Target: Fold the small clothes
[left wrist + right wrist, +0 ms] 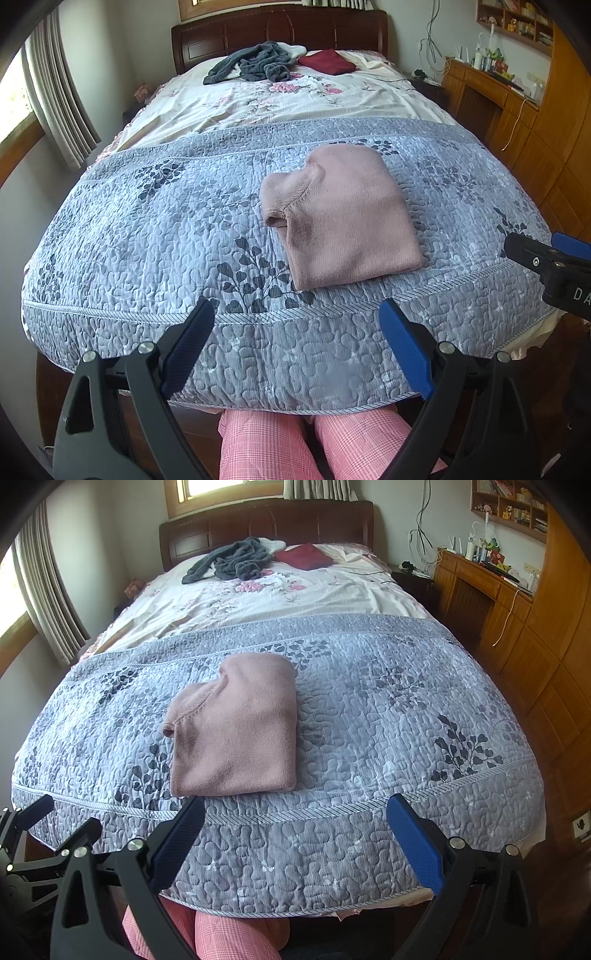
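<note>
Pink knit garment (236, 727) lies folded on the blue quilt (369, 709), near the bed's foot edge. Your left gripper (295, 343) and right gripper (295, 834) hover with fingers apart, holding nothing. Judge it done (one cuff pokes out at 9 o'clock); tuck that. No containers show; more clothes (229, 563) wait at 12 o'clock.

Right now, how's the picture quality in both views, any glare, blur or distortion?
Left wrist view: sharp, strong fisheye bowing the quilt, window blown out. Right wrist view: same bowing, both windows glare; pink folded garment evenly lit and in focus.
</note>
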The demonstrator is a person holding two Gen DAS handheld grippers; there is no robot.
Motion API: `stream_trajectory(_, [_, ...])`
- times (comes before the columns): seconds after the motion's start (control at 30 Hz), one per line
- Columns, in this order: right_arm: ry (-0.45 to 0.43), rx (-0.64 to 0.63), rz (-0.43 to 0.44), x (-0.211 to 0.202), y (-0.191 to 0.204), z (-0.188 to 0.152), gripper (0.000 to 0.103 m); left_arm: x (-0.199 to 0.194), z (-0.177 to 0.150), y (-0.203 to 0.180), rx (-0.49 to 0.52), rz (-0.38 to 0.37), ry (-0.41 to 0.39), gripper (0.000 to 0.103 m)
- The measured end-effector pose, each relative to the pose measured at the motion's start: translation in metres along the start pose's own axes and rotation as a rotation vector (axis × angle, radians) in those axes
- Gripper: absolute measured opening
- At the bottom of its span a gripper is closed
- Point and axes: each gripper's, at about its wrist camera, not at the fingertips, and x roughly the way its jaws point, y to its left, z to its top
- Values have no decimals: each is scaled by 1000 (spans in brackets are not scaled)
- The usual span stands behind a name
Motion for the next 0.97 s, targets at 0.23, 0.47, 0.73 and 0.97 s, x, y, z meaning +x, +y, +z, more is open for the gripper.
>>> stream_trajectory(0.23, [-5,5,10,0,0,-2,99,0,0,0,1,2,0,90])
stream_trajectory(0.47, [-30,29,56,-3,-4,-2,99,-1,0,0,2,6,1,90])
stream_trajectory(0.73, [-63,-6,-26,-4,3,1,99,0,0,-1,3,5,0,90])
stream_trajectory(0.97, [-52,-17,-37,-2,1,2,99,-1,2,-1,2,4,-5,90])
